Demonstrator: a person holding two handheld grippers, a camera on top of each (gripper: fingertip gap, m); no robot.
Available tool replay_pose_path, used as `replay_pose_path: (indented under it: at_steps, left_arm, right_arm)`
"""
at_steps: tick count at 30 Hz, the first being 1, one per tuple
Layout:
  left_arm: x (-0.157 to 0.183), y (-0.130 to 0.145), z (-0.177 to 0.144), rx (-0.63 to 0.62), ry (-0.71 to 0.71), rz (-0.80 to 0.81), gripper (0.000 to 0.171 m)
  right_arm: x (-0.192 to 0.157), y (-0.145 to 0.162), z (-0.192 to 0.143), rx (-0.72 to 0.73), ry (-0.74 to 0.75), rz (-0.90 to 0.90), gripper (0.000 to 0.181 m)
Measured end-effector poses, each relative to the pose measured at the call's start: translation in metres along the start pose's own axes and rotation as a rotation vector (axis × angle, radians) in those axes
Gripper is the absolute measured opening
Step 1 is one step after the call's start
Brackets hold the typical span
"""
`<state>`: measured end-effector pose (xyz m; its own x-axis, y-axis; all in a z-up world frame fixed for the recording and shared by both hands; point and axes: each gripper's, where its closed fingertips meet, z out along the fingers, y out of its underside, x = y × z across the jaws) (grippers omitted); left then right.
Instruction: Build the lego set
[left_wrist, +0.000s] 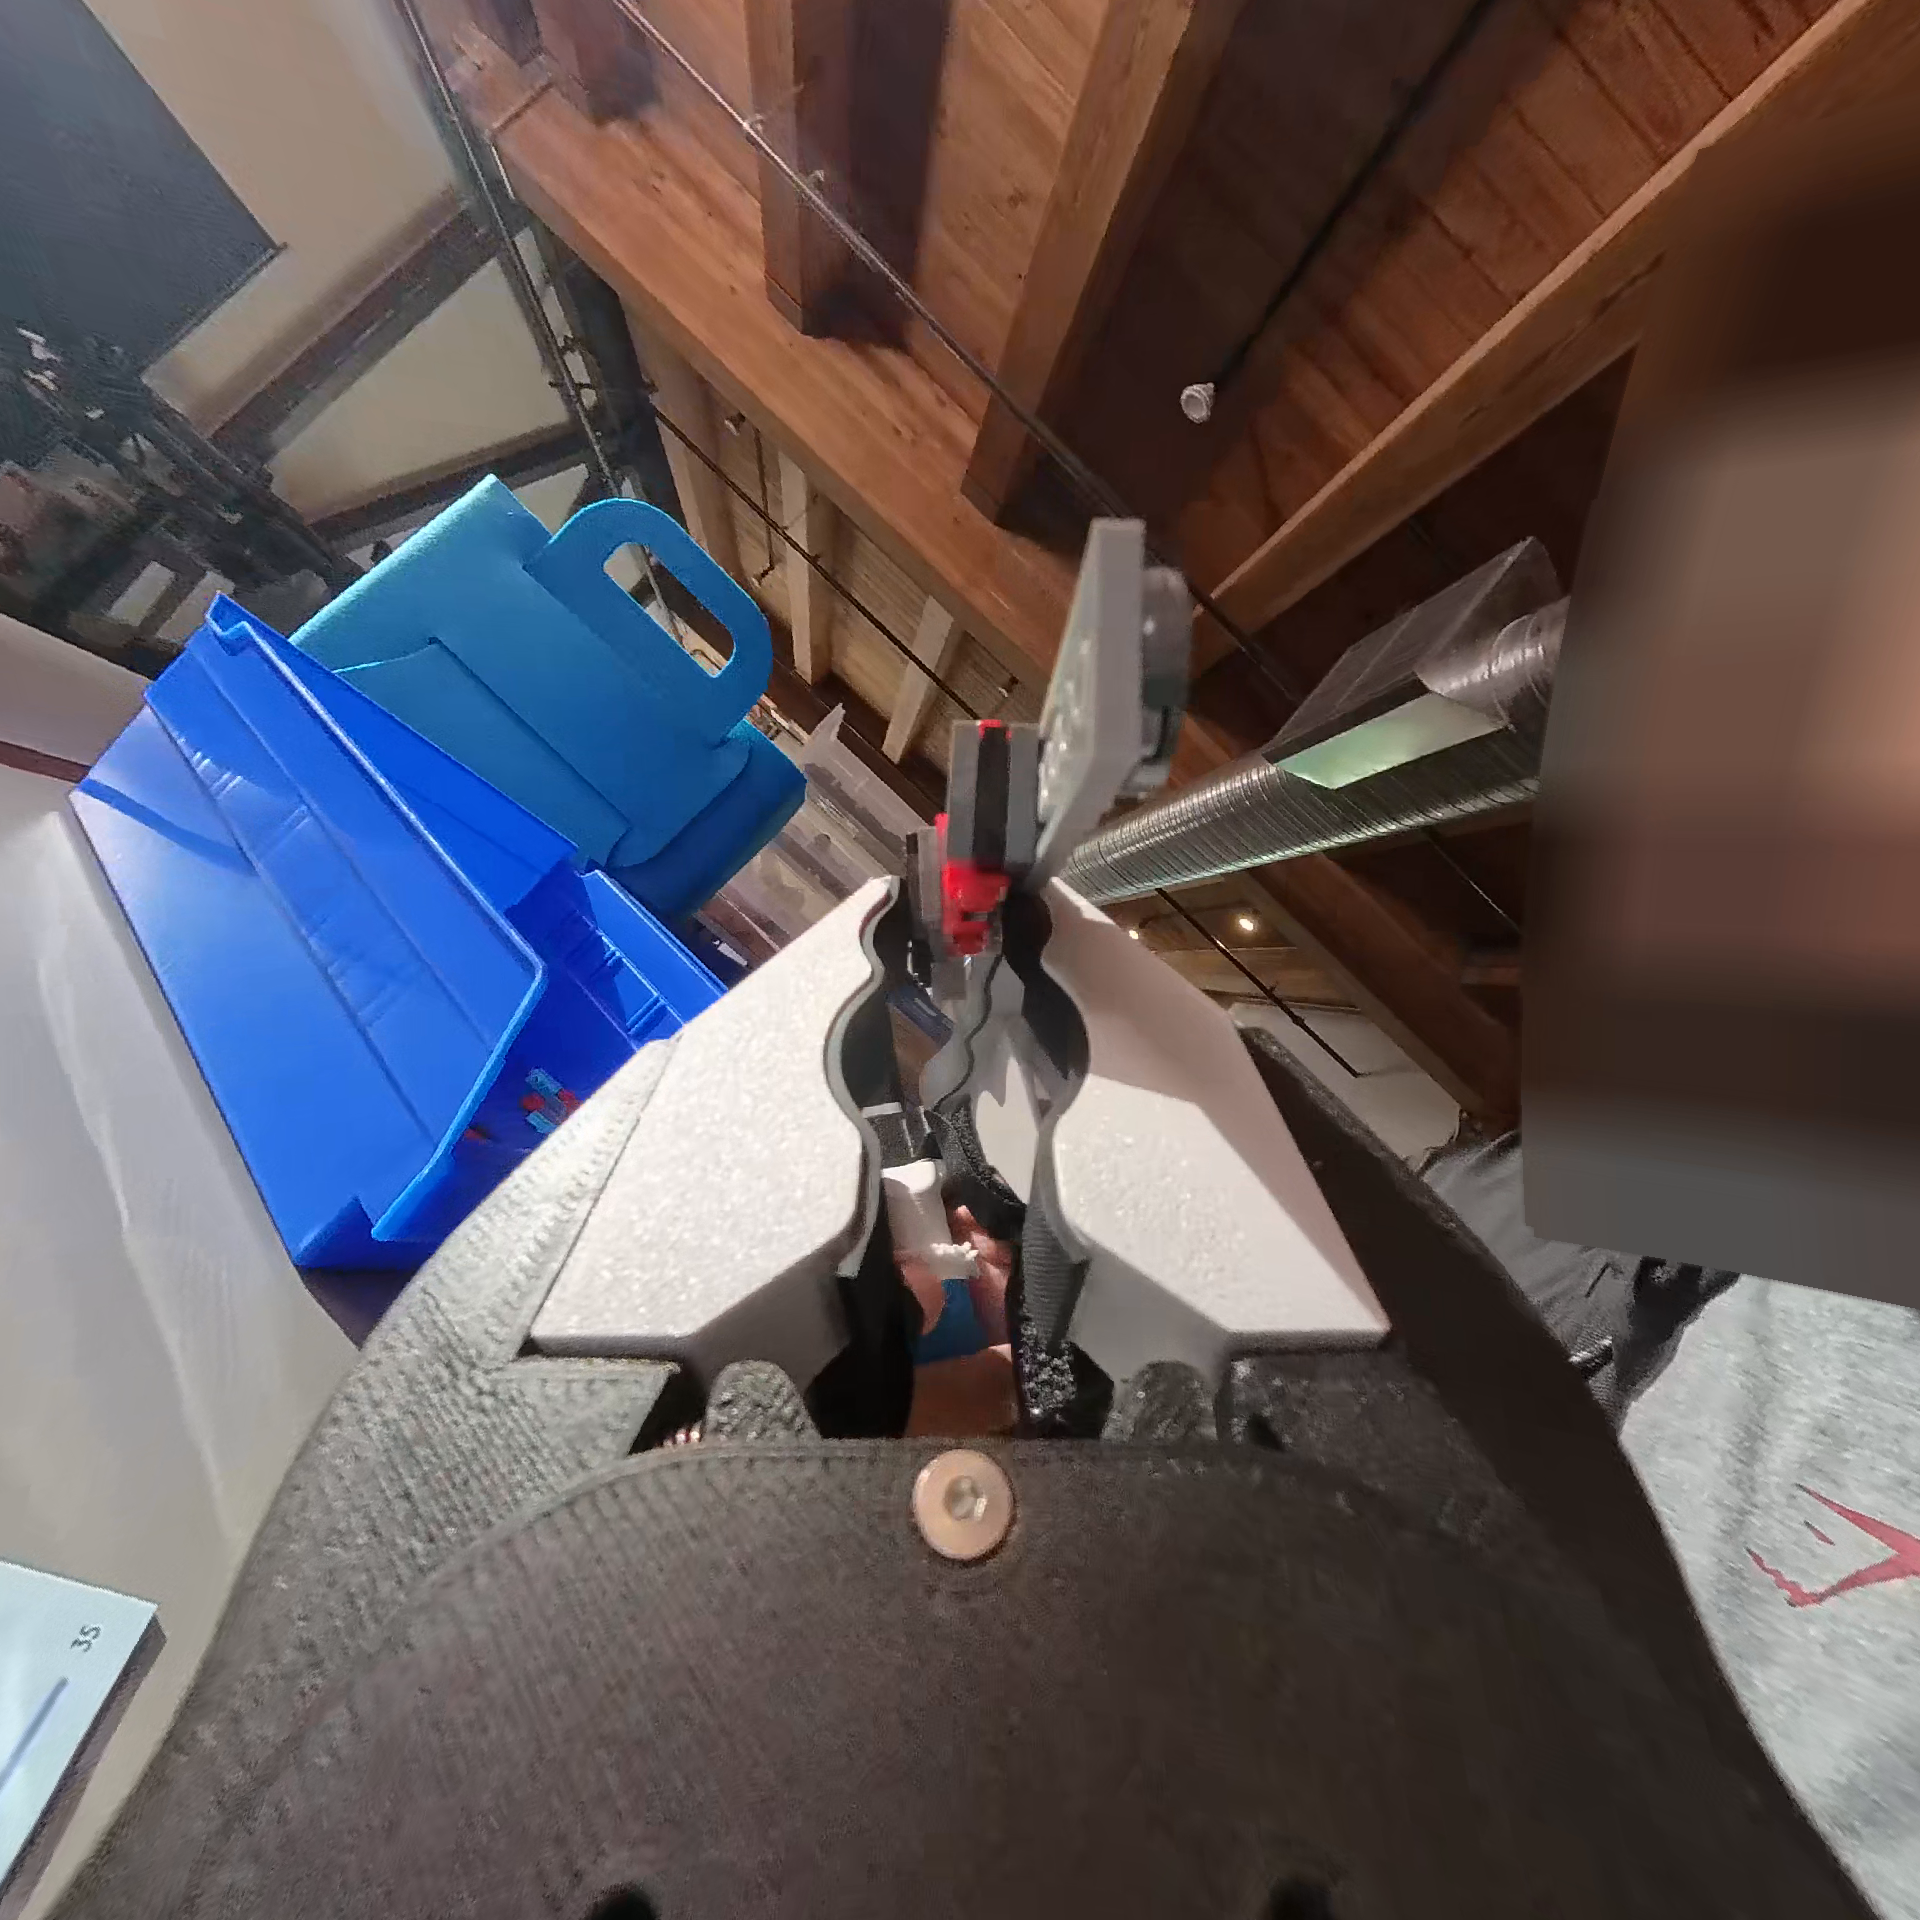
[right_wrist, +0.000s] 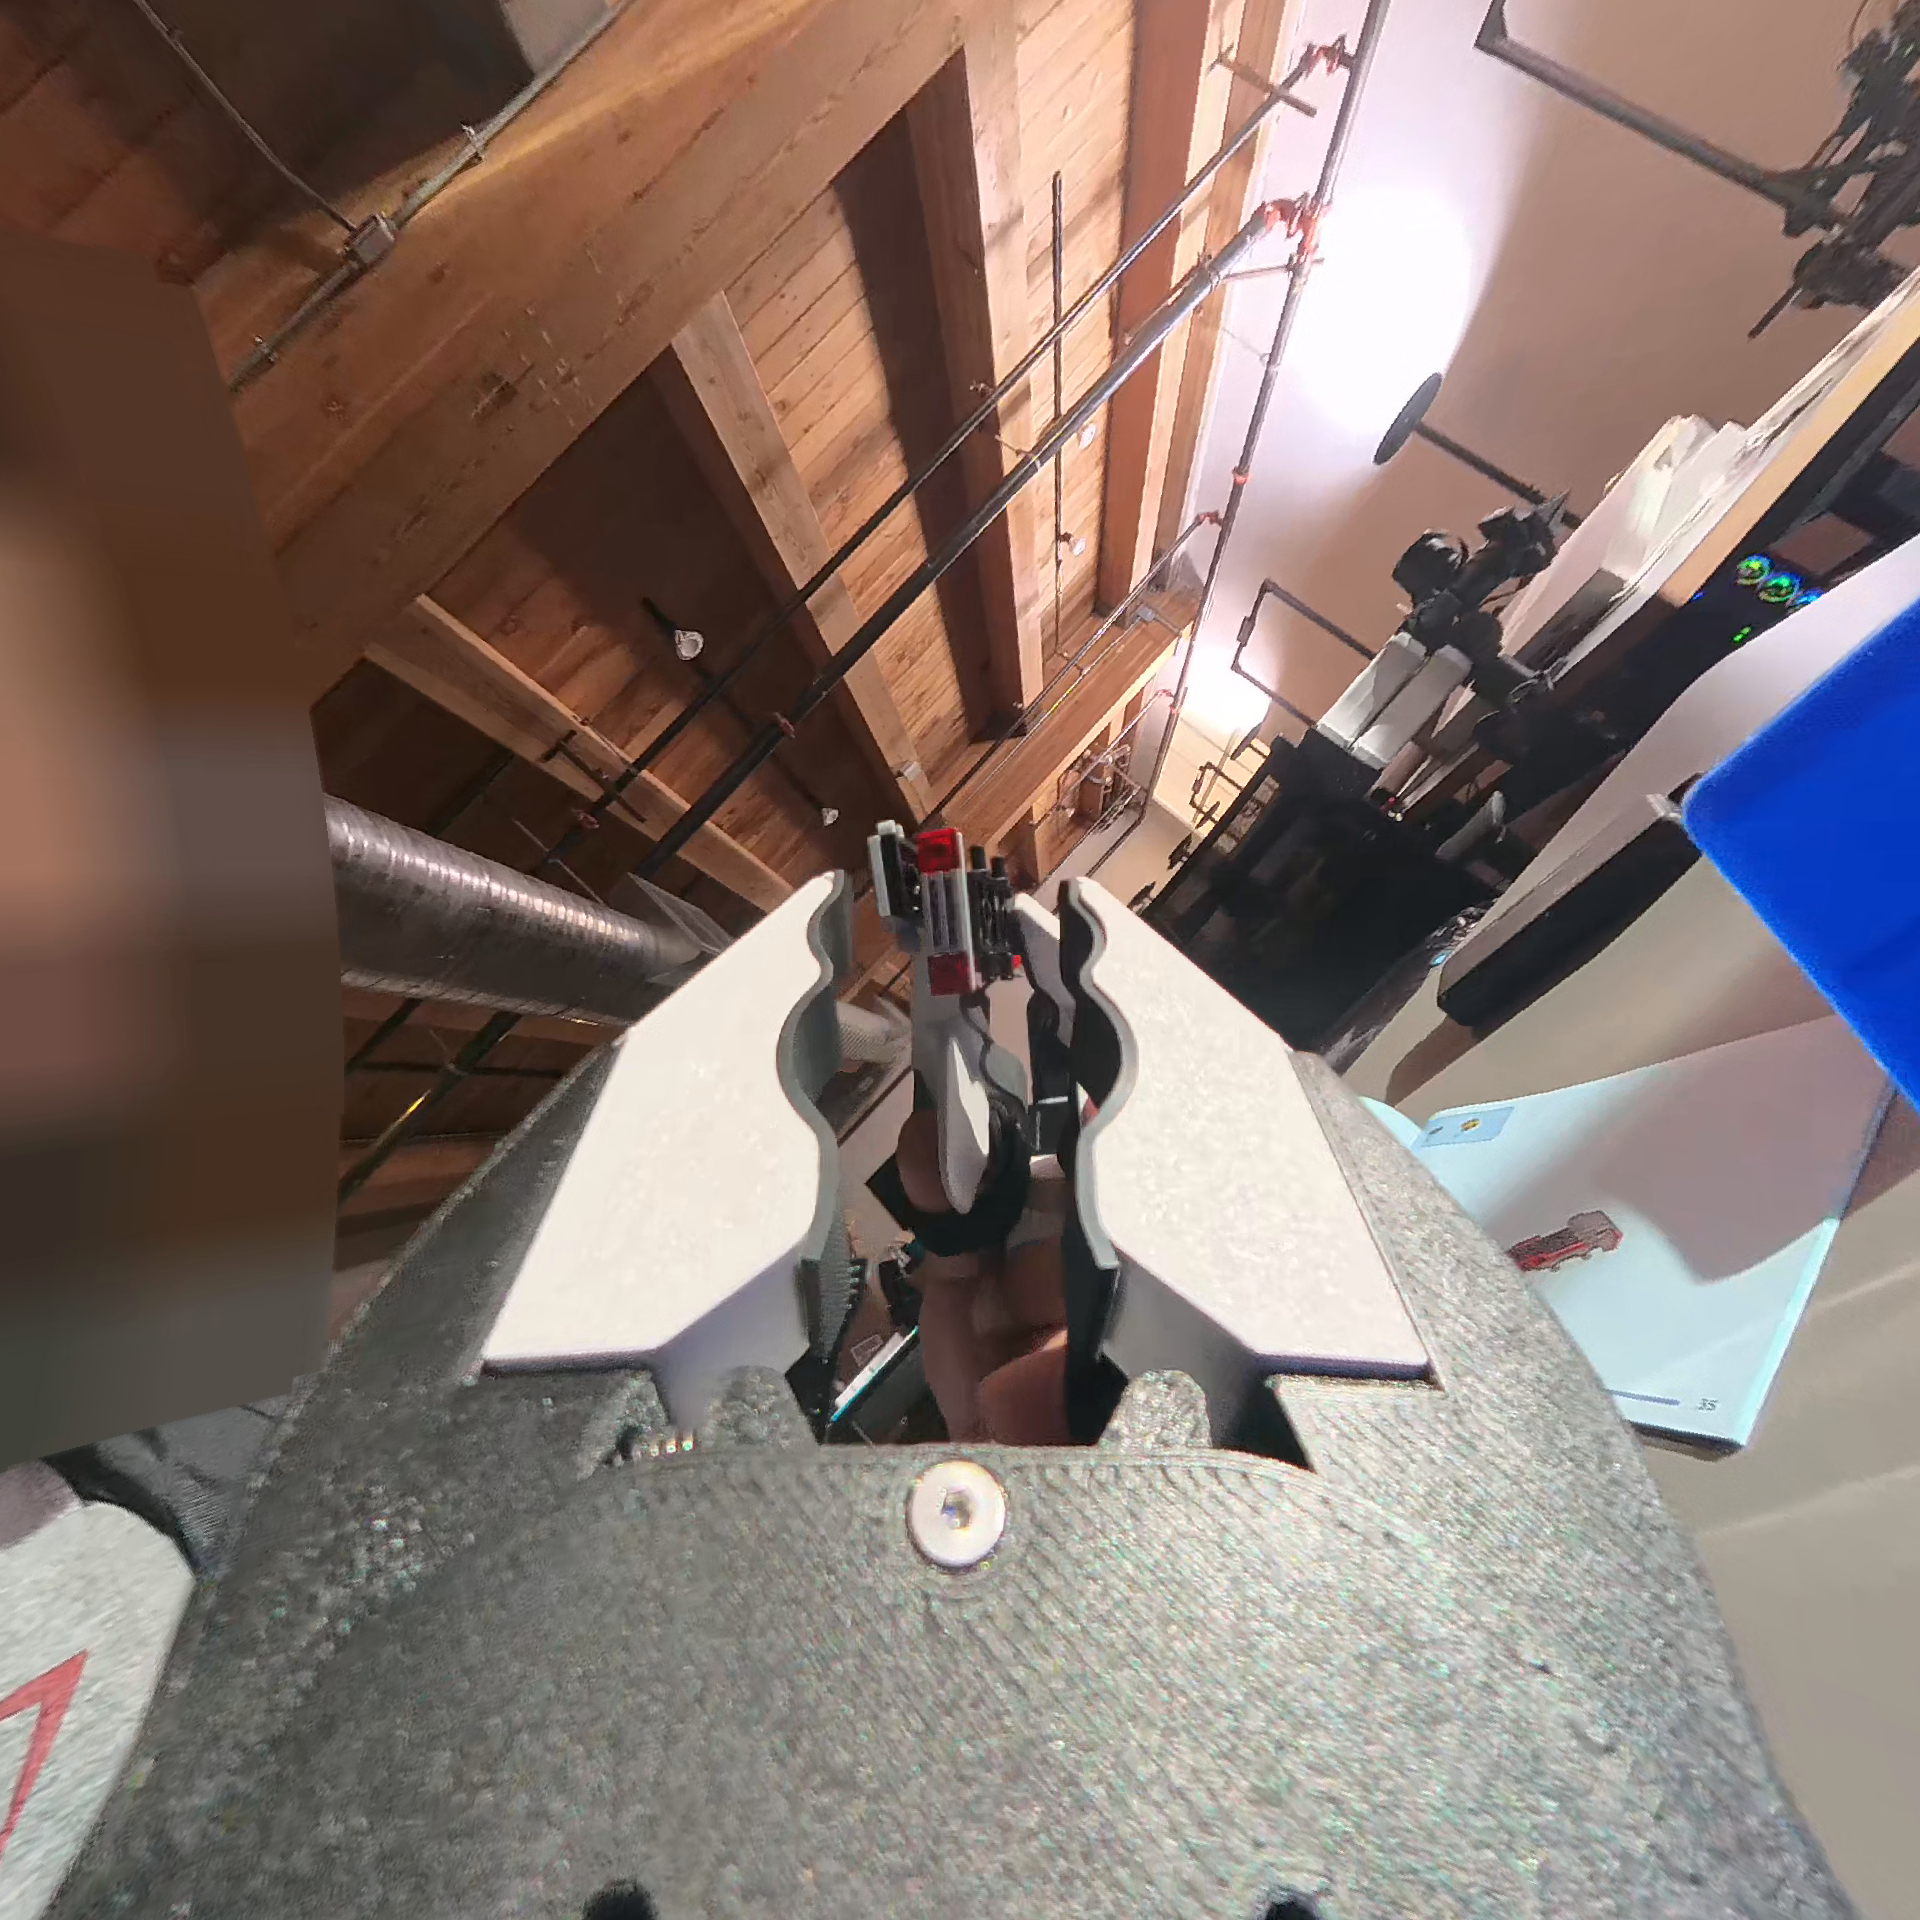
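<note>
I've got the lego assy (left_wrist: 992, 831) clamped in L gripper (left_wrist: 961, 914) at centre frame, tips pinched on its base. It's grey/red/black, studded, w/ a flat grey plate angled upper right. R gripper (right_wrist: 951, 904) has its jaws apart; the assy sits between its tips but contact is unclear. Fingers (left_wrist: 727, 1143) are matte grey, wavy-edged. Blue plastic bin (left_wrist: 343, 935) at left.

A pale, smooth bench (left_wrist: 135, 1091) carries a bright blue plastic bin (left_wrist: 343, 935) with a lighter blue handled piece (left_wrist: 582, 665) leaning behind it, and an open instruction booklet (right_wrist: 1662, 1278) (a small red vehicle pictured on its page) lying flat near the bin.
</note>
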<state>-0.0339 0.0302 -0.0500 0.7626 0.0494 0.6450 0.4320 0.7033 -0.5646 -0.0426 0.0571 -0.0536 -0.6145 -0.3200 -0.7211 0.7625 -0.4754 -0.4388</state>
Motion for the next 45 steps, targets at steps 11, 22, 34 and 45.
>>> replay_pose_path:
  at_steps: [11,22,34,45]
  left_arm:
    - [0.006,0.009,0.003,-0.128,0.005,0.069,0.017]
    - [0.008,0.008,0.005,-0.11,0.019,0.034,0.023]
    - [0.006,0.006,0.004,-0.087,0.018,-0.005,0.026]
    - [0.001,-0.009,-0.003,0.0,0.02,-0.08,0.017]
  right_arm:
    - [-0.01,0.005,0.002,-0.041,-0.094,0.073,0.027]
    - [-0.005,0.01,0.002,-0.038,-0.076,0.086,0.021]
    - [-0.004,0.012,0.002,-0.041,-0.041,0.023,0.021]
    - [-0.005,0.013,0.004,-0.078,0.039,-0.218,0.041]
